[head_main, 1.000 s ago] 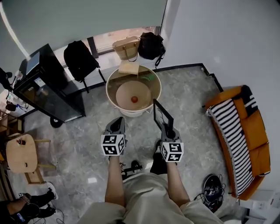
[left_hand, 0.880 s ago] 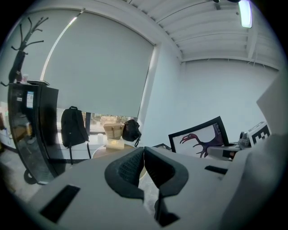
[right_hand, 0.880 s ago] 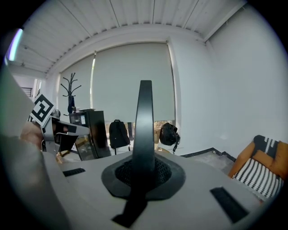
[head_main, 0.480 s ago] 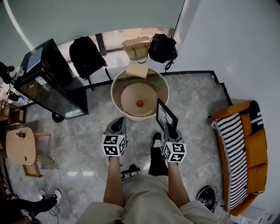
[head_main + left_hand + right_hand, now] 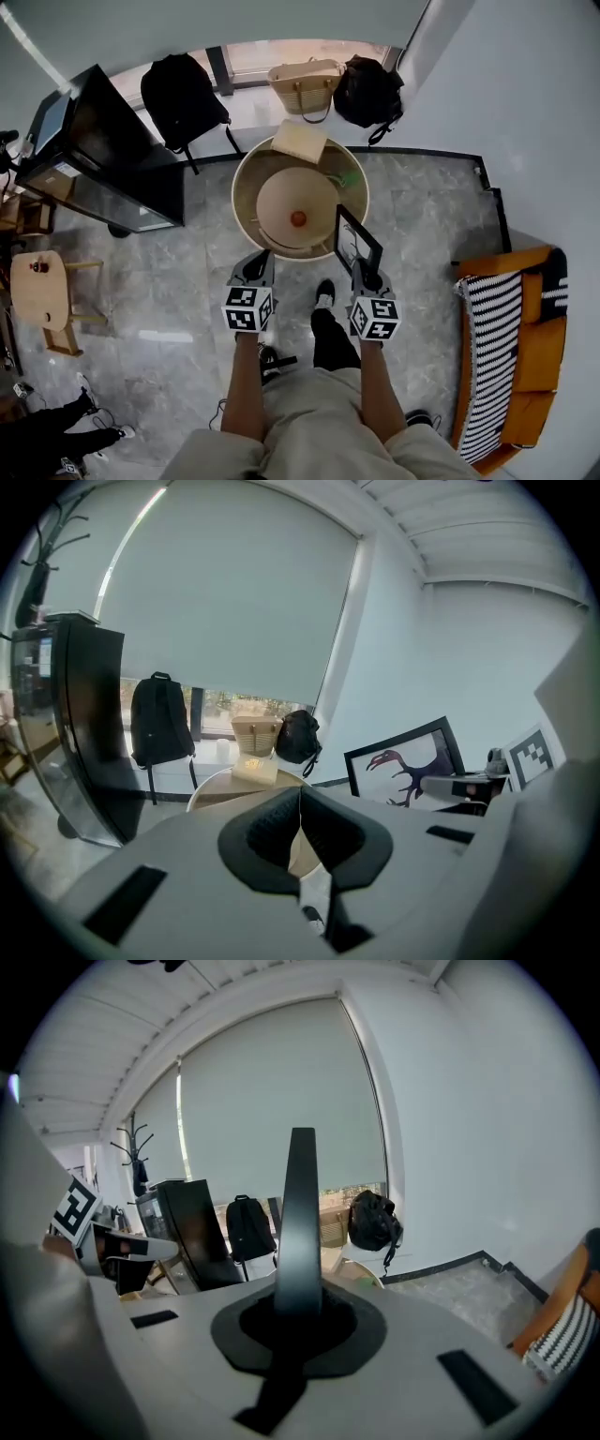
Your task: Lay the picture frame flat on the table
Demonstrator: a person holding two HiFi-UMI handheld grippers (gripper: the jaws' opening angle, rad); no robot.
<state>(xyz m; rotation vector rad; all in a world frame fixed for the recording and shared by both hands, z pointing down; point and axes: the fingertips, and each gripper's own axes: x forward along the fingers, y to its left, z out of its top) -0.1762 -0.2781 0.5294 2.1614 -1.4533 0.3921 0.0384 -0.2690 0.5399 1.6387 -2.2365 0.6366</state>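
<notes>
**Frame upright in my right tongs**

My right gripper [image 5: 365,275] was clamped on the lower edge of the picture frame [image 5: 357,241]. I held it upright in the air by the near right rim of the round table [image 5: 240,202]. My left gripper [image 5: 257,265] was closed and empty beside the near rim.

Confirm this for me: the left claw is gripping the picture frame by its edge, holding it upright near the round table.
One thing is wrong: the right claw grips the picture frame, not the left. The right gripper view shows its jaws clamped on the frame's edge. The left claw is shut on nothing. The rest stands: the frame is held upright by its edge, near the round table.
</notes>
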